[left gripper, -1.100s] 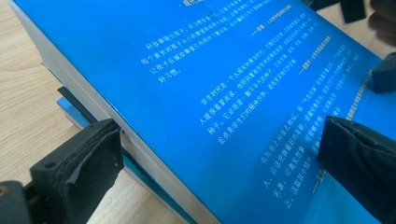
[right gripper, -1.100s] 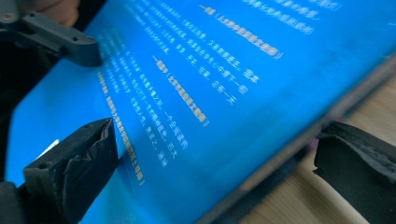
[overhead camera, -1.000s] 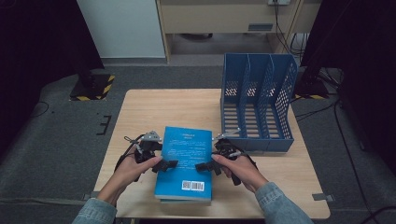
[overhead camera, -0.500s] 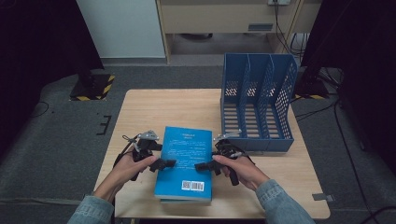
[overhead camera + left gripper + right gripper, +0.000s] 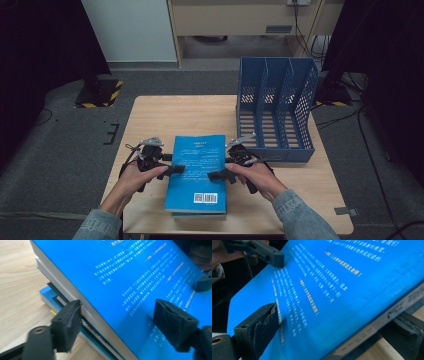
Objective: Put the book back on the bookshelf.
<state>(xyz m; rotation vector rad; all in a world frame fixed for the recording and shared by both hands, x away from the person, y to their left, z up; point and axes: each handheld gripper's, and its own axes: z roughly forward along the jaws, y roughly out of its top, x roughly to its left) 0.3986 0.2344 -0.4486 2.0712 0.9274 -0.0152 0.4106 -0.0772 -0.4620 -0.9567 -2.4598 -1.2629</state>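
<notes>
Wooden table [image 5: 150, 120], dim room. Left gripper [image 5: 172, 169] and right gripper [image 5: 220, 175] have just been closing, jaws straddling the top blue book [image 5: 197, 170], one finger [image 5: 67, 322] beneath its edge. Not visibly clamped; an uneven pinch could let it slide off the stack [image 5: 47, 293].

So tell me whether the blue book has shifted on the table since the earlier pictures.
No. The blue book lies the same way beside the blue file rack, its near end still at the table edge.

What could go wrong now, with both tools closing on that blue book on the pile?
1. The left tool has just been closing; its lower jaw sits at the page edges of the blue book, so it might catch the books beneath too.
2. The right tool, also closing, bites only the book's edge, so the book might sag or slip when lifted.
</notes>
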